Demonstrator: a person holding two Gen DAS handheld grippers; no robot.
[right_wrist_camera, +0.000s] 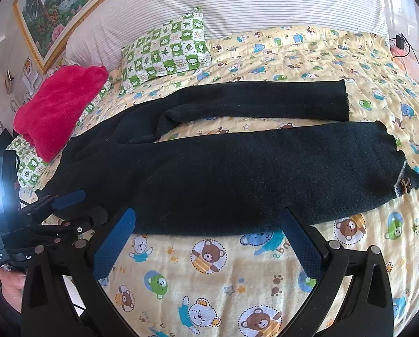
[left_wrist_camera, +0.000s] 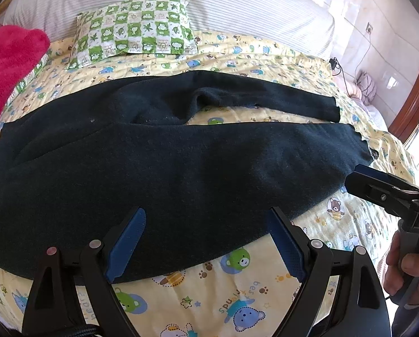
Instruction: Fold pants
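Observation:
Dark pants lie flat across the yellow cartoon-bear quilt, waist to the left and both legs stretched to the right. The legs are a little apart, and quilt shows between them. My left gripper is open, its blue pads over the near edge of the seat and thigh with nothing pinched. In the right wrist view the pants fill the middle. My right gripper is open at the near leg's lower edge. The right gripper sits by the near cuff, and the left gripper by the waist.
A green-and-white checked pillow lies behind the pants against a striped bolster. A red fleece bundle sits at the far left by the waist. A charger and cable hang at the bed's right edge. A hand holds the right gripper's handle.

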